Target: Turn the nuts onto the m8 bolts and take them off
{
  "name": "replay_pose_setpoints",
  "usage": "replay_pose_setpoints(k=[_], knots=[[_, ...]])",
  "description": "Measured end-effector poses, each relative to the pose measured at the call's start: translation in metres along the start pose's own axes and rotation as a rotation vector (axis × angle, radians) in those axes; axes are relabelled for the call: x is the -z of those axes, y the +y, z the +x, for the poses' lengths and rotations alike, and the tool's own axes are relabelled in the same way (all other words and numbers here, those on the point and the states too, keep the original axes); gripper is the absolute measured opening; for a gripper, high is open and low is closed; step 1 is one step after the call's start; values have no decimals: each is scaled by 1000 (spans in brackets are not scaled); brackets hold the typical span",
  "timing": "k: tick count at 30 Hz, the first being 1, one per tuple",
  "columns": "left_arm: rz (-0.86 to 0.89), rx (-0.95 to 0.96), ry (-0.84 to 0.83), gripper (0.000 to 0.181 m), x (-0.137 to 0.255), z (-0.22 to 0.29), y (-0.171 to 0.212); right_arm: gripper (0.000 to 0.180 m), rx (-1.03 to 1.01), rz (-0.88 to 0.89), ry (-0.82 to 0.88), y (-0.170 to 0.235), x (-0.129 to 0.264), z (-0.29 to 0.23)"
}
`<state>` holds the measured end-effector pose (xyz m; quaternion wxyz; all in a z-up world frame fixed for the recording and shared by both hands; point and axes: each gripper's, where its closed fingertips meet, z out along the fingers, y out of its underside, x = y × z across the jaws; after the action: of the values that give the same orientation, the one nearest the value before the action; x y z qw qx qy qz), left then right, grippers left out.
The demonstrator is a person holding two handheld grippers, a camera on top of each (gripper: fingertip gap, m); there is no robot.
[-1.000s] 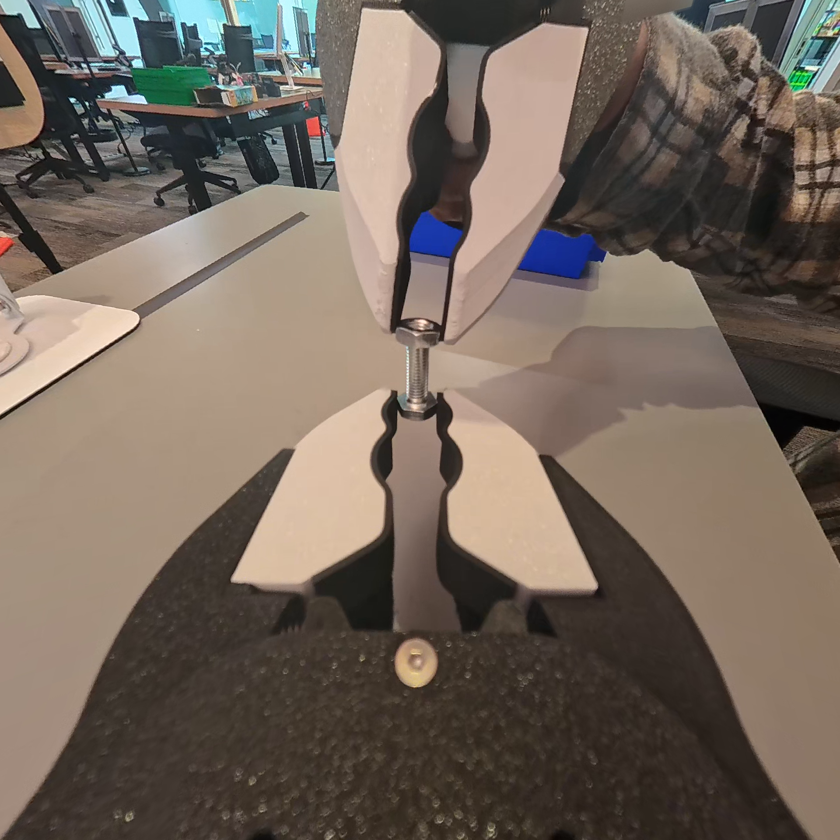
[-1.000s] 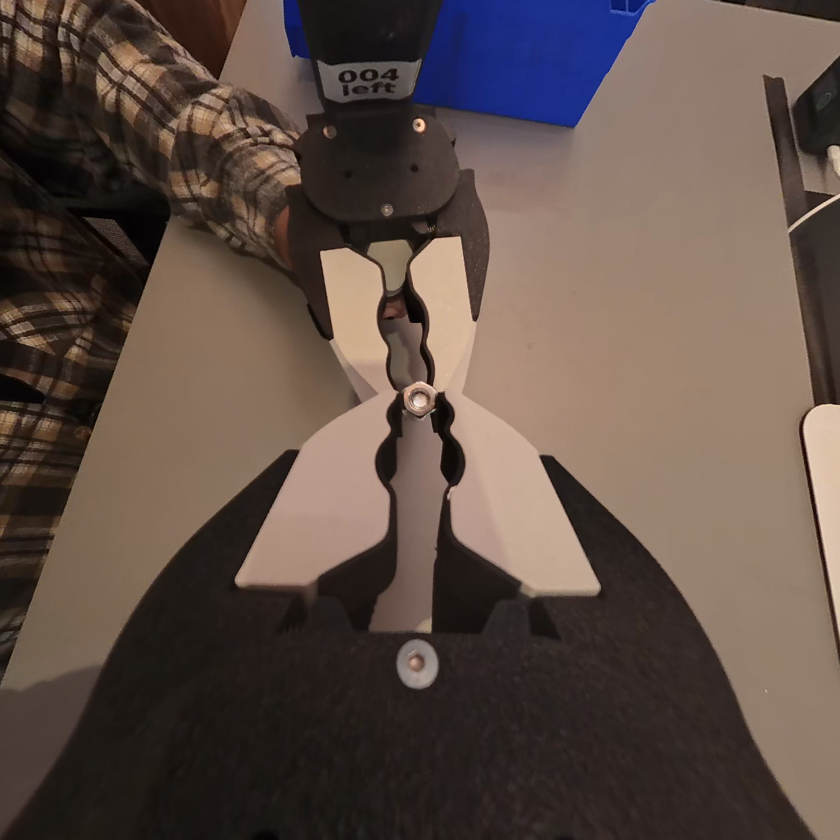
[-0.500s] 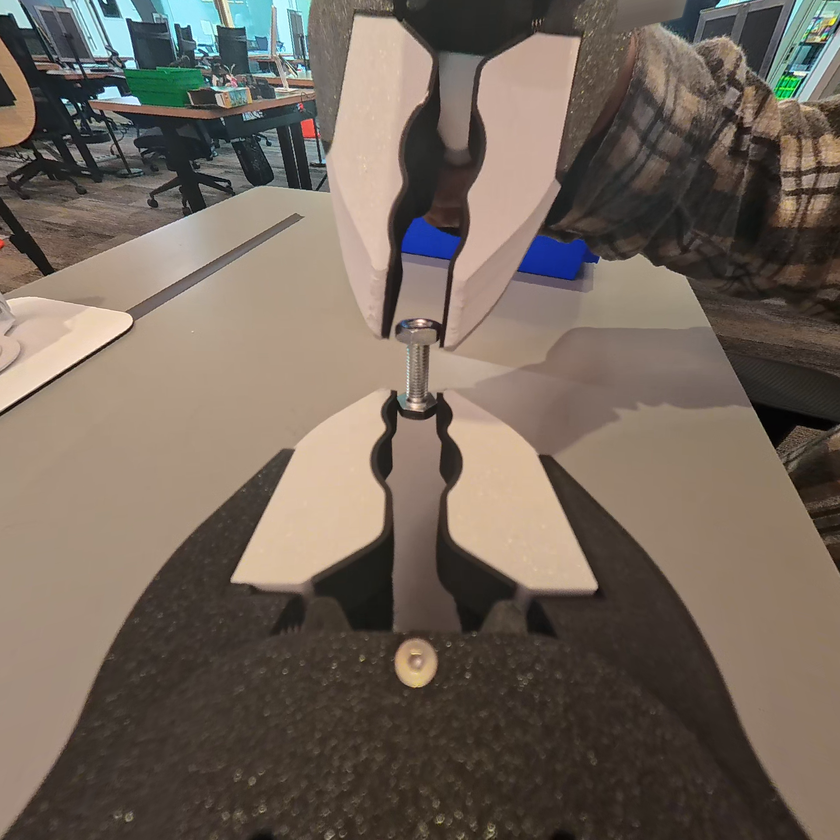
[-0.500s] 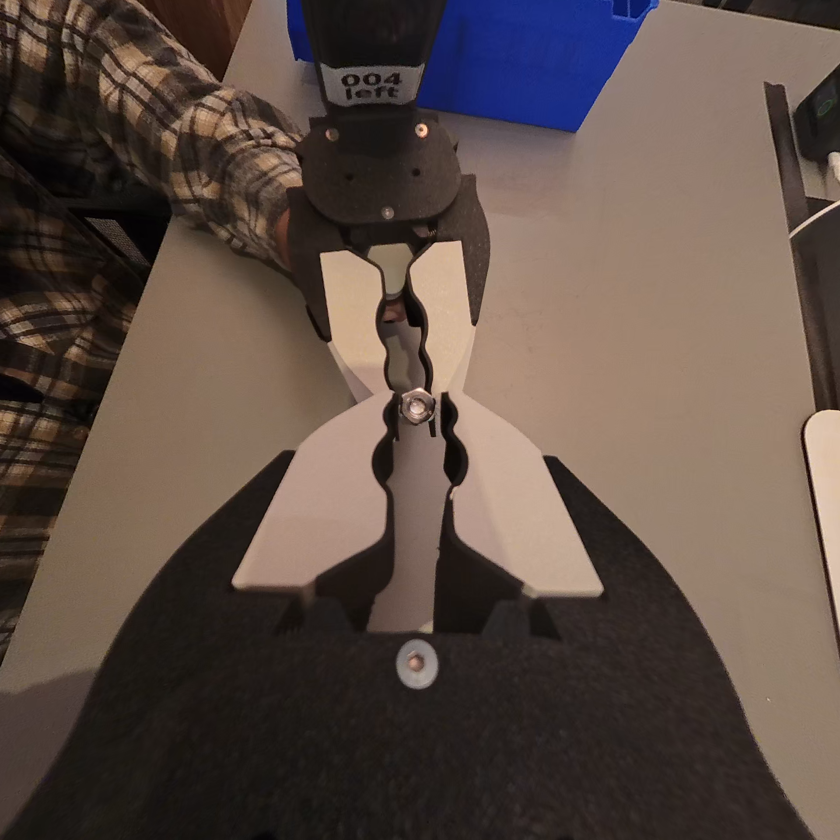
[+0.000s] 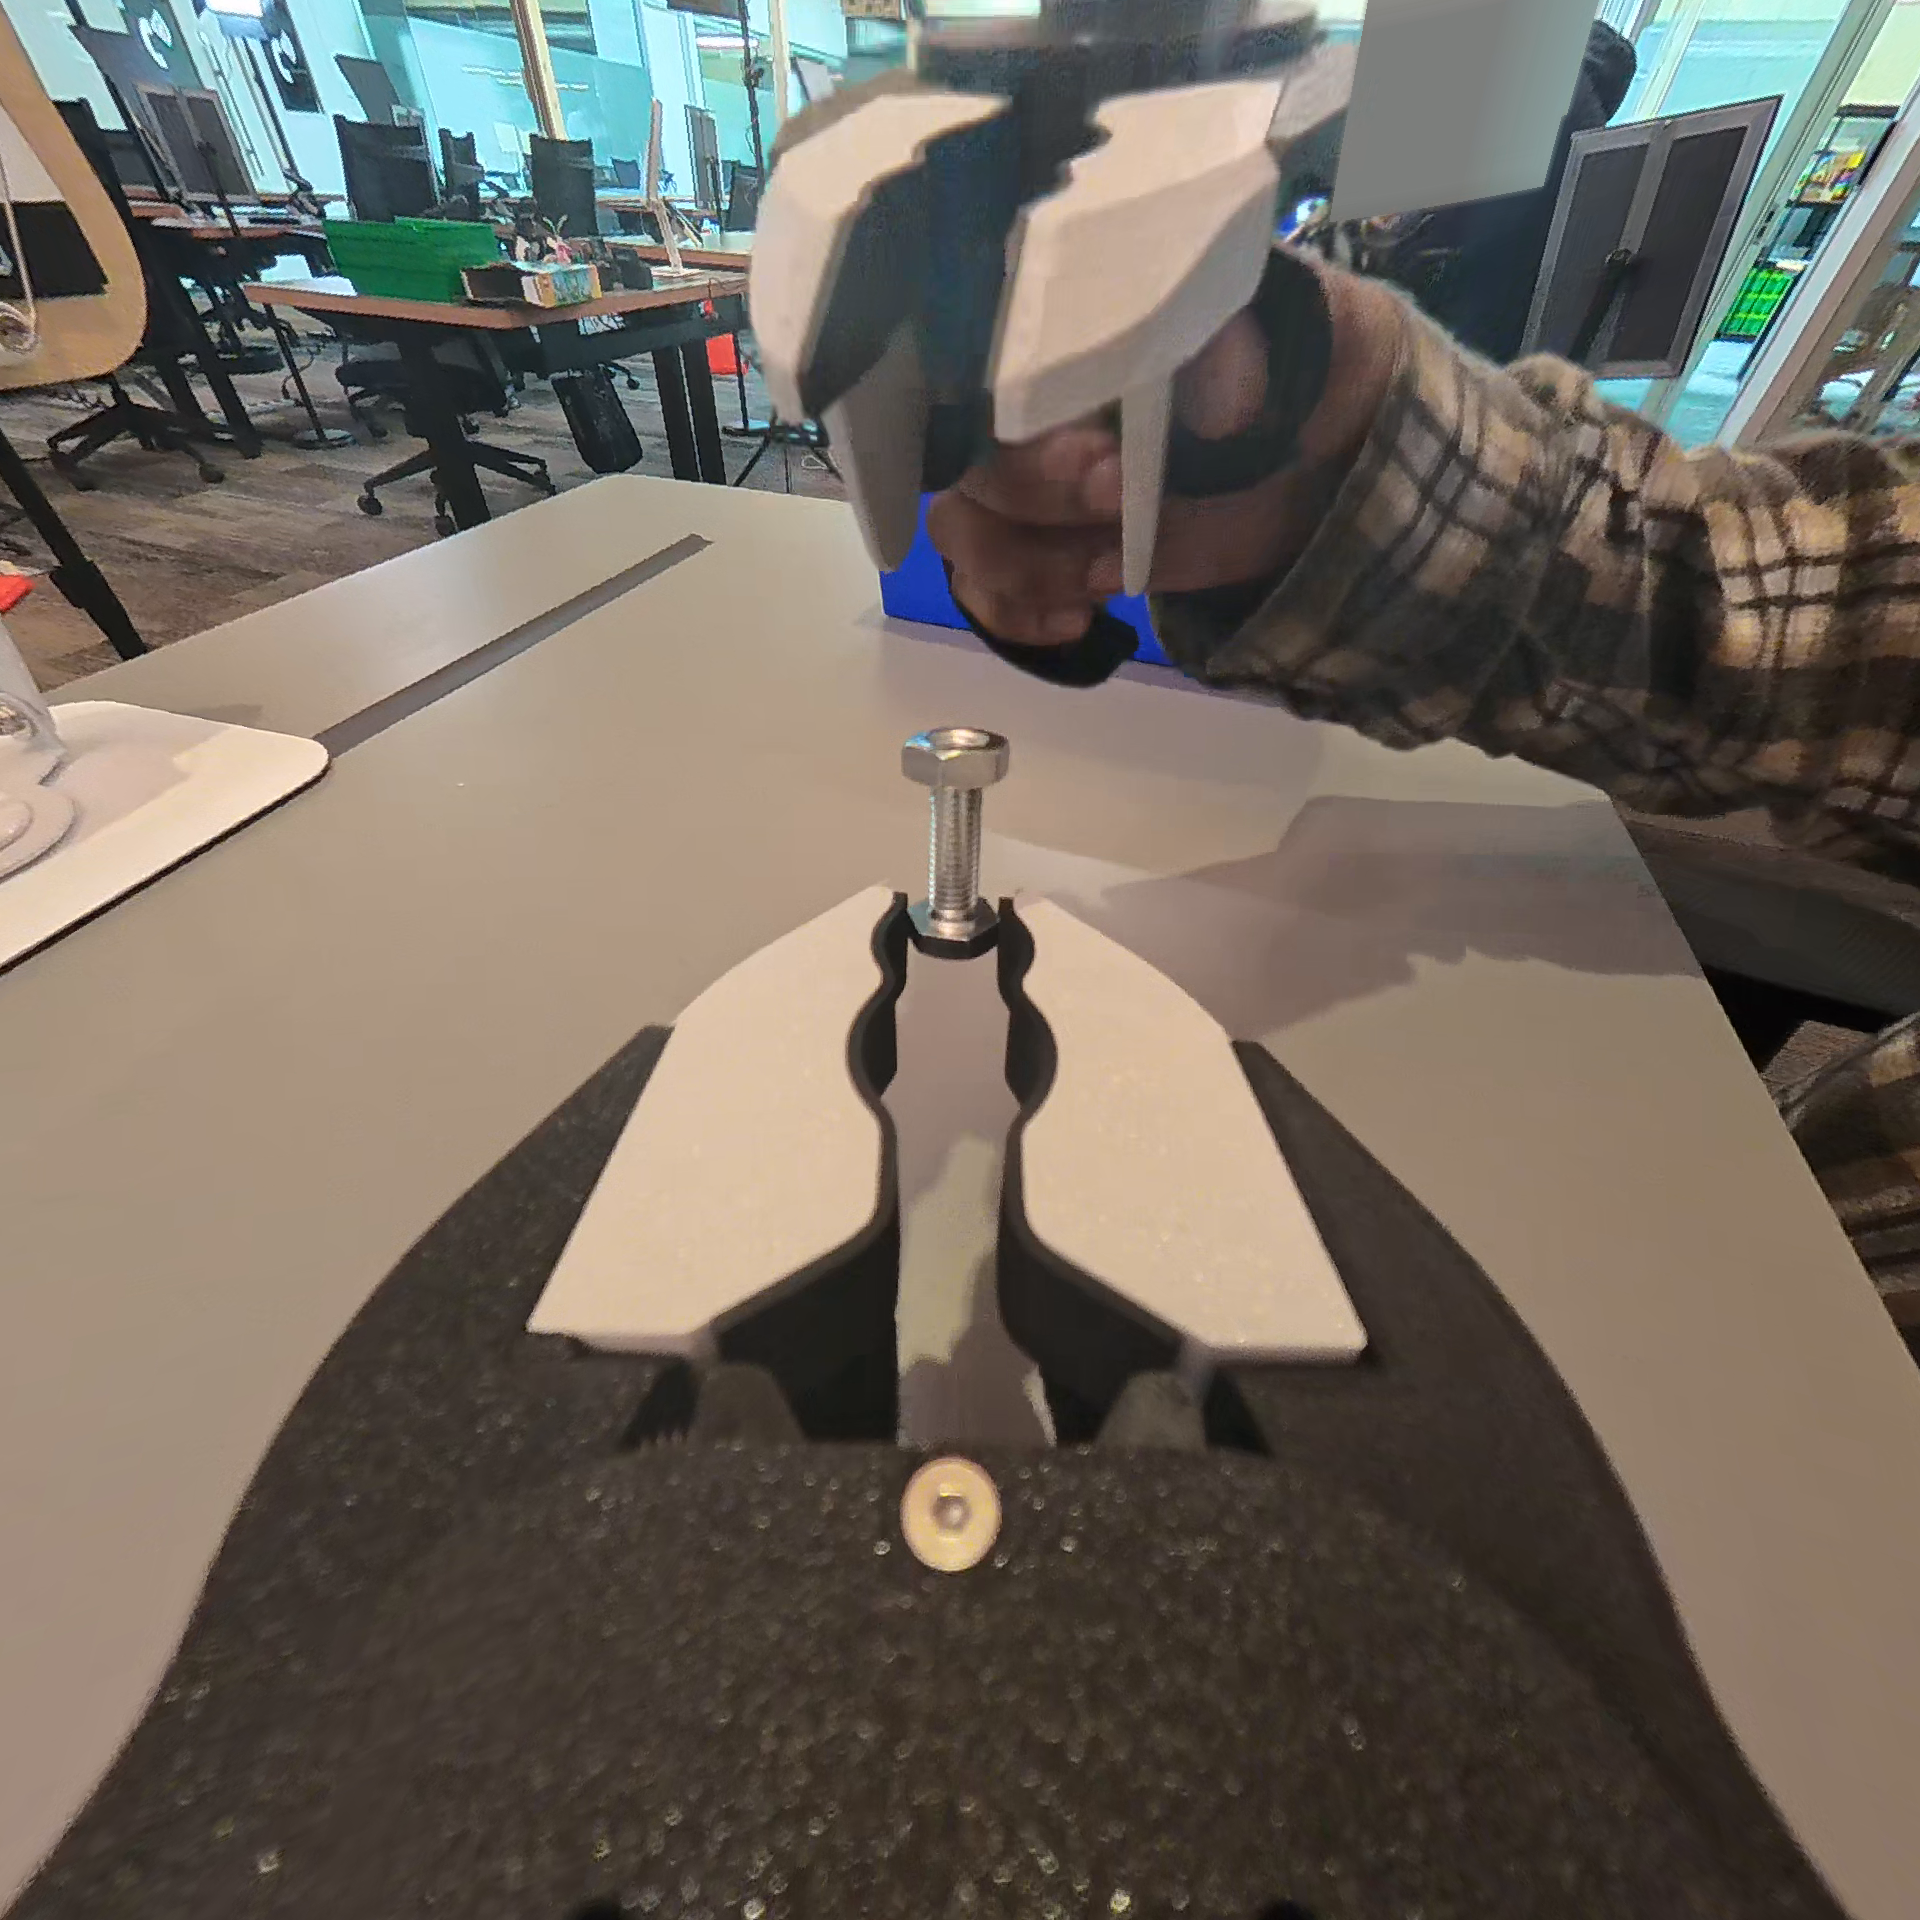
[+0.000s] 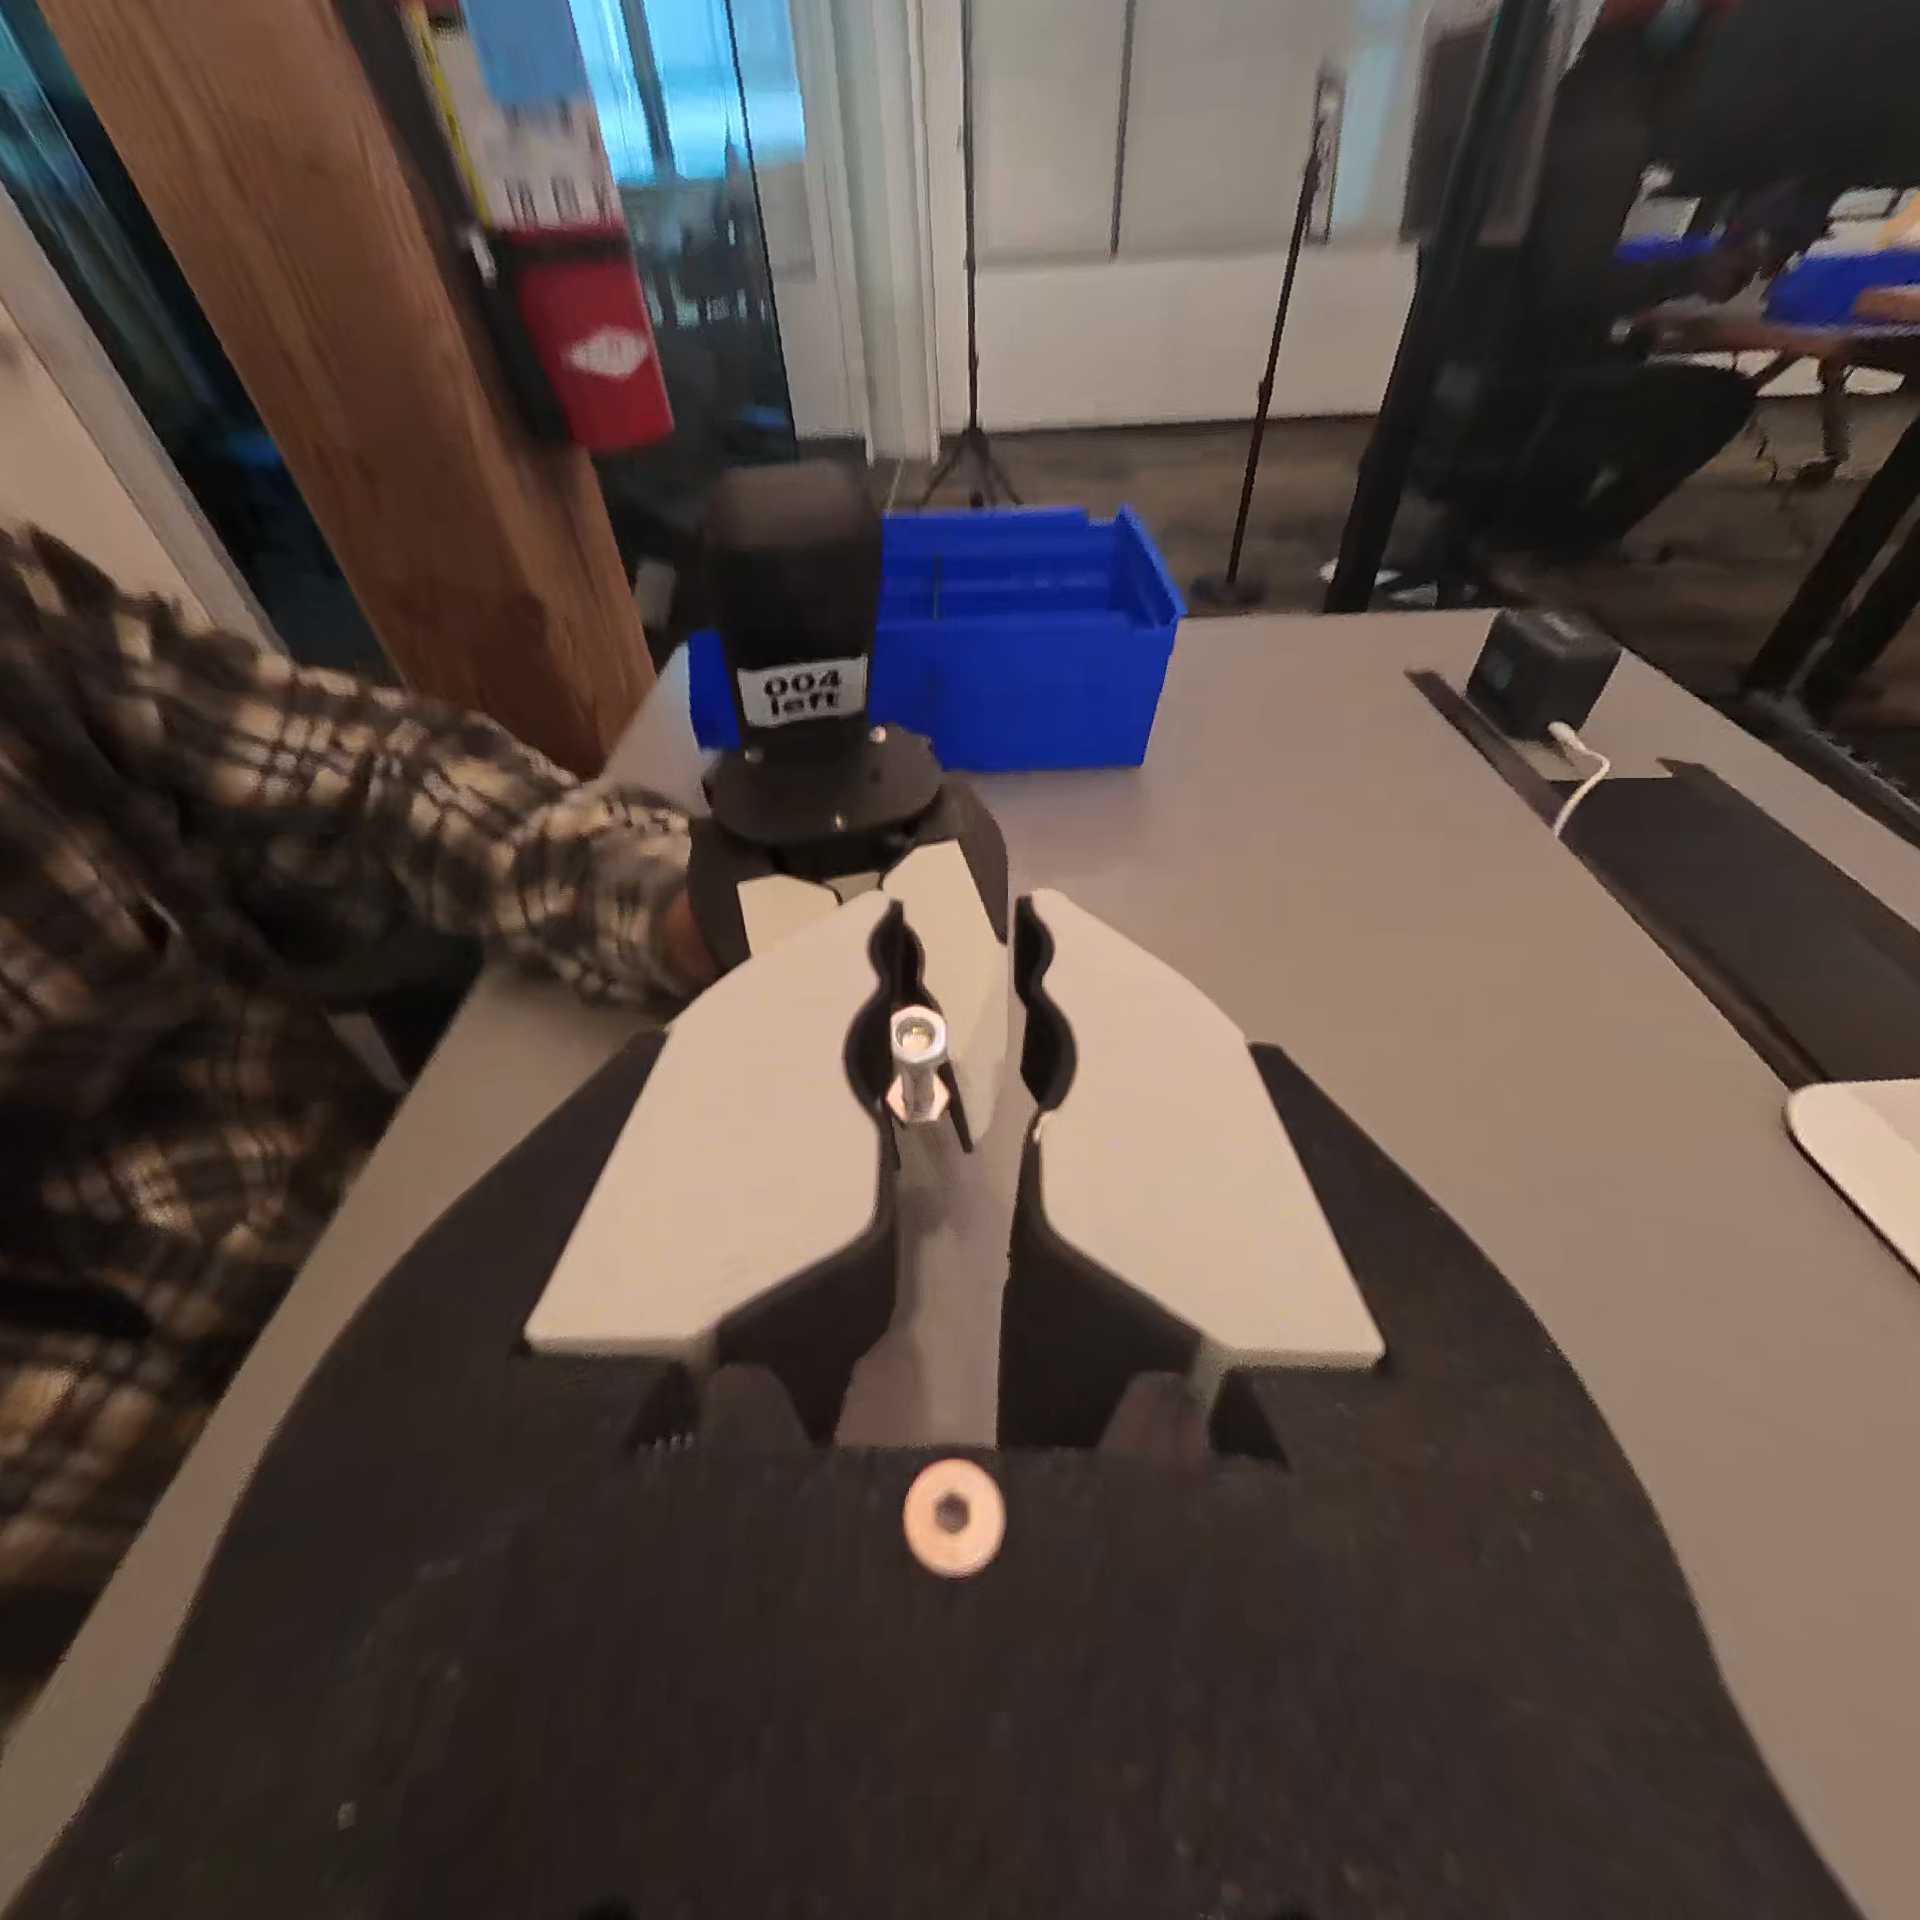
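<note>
Clamping the lower steel hex nut (image 5: 953, 928) between closed tips, the left gripper (image 5: 951, 920) holds the zinc-plated threaded M8 bolt (image 5: 954, 831) upright above the grey table (image 5: 520, 883), presenting its head; beyond, the right gripper (image 5: 1003, 447) hovers clear, jaws parted and empty, presumably to regrip.

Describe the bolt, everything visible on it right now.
The bolt is shiny silver metal with a hexagonal head and a threaded shaft. It stands upright, head up. A nut sits low on the threads, pinched between the tips of the left gripper, above the grey table. Nothing touches the head: the right gripper hangs above it, open and clear. In the right wrist view the bolt appears between that gripper's spread fingers.
</note>
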<state>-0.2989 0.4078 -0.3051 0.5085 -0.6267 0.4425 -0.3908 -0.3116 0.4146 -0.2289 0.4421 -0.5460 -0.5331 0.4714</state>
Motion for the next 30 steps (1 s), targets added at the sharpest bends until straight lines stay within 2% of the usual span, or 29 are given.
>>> replay_pose_setpoints(k=[5,16,30], knots=[[9,-8,-2,15,0,1,-1,21,-33,50,20,12,-8,5],[19,-6,-5,15,2,0,-4,23,-20,-7,23,29,-19,9],[21,-3,-9,16,3,-1,-4,24,2,-9,16,24,-19,8]])
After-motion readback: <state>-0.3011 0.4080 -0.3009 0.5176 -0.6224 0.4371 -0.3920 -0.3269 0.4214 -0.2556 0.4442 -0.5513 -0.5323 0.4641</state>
